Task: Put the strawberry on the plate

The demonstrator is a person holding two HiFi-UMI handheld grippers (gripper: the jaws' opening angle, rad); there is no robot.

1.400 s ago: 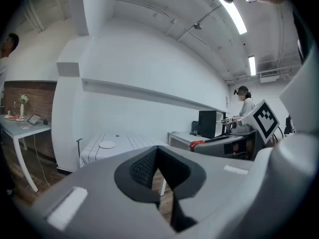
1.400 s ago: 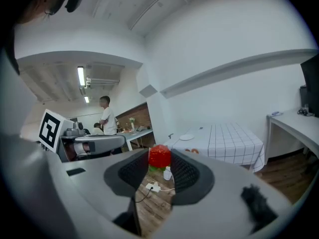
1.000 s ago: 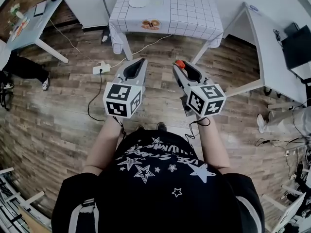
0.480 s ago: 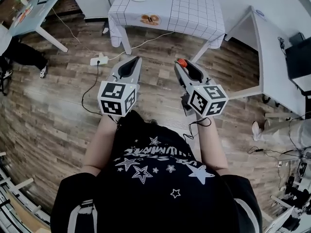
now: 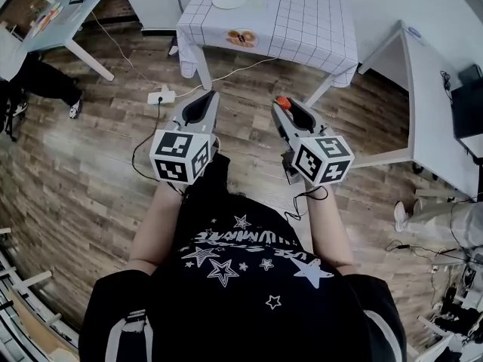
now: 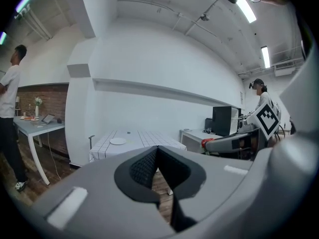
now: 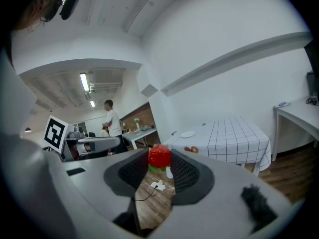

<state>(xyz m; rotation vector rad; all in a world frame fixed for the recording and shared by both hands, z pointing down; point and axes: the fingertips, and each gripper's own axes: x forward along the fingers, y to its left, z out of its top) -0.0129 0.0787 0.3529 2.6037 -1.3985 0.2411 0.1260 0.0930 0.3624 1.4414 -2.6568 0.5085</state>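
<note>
— What has your right gripper (image 7: 159, 159) got?
— It's clamped on the strawberry (image 7: 159, 156). The red fruit sits pinched right at the tips of the two jaws, green leaves pointing down.
— And the other one?
— My left gripper (image 6: 157, 150) carries nothing, and its jaws are pressed together at the tips (only floorboards show through the gap behind them). I hold both grippers side by side in front of me, over the wooden floor (image 5: 90, 164).
— So where is the plate?
— The white plate (image 5: 229, 0) lies on the table (image 5: 302, 21) with the checked cloth, ahead of me, toward its far left part. It is well apart from the strawberry, with bare floor and the table's near edge between them.
</note>
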